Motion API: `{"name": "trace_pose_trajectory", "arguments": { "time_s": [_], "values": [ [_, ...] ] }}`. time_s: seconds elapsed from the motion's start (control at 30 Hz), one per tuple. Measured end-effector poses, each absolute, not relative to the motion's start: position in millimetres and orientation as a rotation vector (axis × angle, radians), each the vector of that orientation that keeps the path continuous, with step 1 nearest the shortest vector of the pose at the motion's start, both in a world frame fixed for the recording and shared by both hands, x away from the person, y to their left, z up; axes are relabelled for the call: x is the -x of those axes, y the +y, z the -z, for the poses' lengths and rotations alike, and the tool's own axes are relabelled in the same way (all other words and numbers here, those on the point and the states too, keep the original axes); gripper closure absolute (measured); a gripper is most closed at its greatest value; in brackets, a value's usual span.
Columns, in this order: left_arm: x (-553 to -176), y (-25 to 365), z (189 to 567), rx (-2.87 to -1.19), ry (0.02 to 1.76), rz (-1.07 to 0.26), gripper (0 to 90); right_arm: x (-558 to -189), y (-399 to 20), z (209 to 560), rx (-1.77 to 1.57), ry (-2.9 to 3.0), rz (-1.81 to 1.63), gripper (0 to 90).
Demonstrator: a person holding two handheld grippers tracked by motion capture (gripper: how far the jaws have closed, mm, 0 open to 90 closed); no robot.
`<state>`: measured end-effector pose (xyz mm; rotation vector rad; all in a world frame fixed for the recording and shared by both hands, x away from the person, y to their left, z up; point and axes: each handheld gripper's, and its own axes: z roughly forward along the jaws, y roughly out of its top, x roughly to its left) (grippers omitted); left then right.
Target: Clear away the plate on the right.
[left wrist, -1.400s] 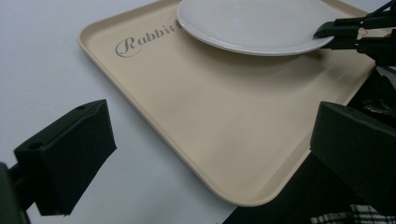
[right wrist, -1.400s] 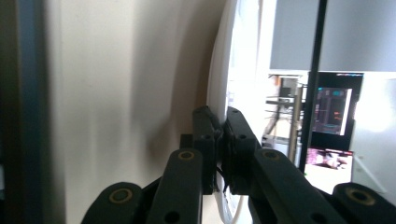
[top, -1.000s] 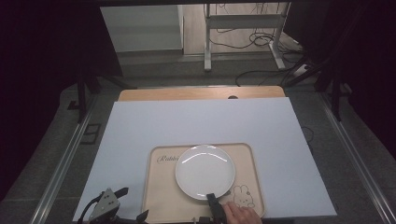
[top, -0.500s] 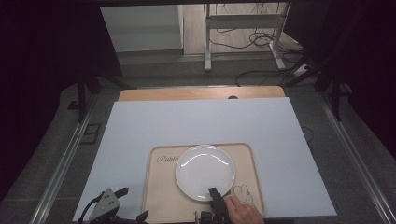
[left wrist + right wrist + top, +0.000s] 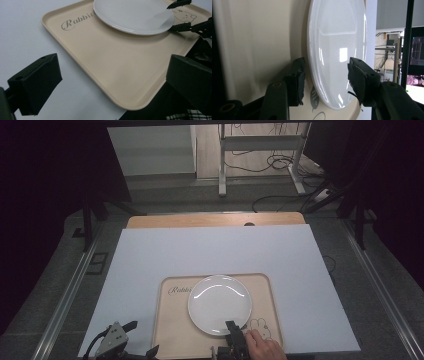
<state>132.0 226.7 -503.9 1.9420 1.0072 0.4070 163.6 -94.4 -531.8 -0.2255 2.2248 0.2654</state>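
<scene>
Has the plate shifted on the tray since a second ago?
No. The white plate sits at the same spot on the tray, right of the script lettering. The right gripper has just been opening around its near rim.

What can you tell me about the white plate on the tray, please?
The white plate is round, shallow and glossy, ceramic by the look, with ceiling light reflected on it and nothing on it. It lies flat on the beige tray, right of the "Rabbit" lettering and partly covering the rabbit drawing. The right gripper straddles its near rim, one finger below and one above; the fingers have just been opening and stand clear of the rim.
</scene>
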Motion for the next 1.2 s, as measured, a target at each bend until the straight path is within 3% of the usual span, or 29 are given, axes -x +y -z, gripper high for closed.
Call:
{"name": "trace_pose_trajectory", "arguments": {
  "time_s": [0.63,1.2],
  "values": [
    [-132,226,504,-1.935,1.010,-0.405,0.0,-157,-101,521,0.235,2.214,-0.288,43.6],
    [-132,226,504,-1.936,1.011,-0.404,0.0,-166,-109,510,0.111,2.219,-0.323,35.0]
  ]
}}
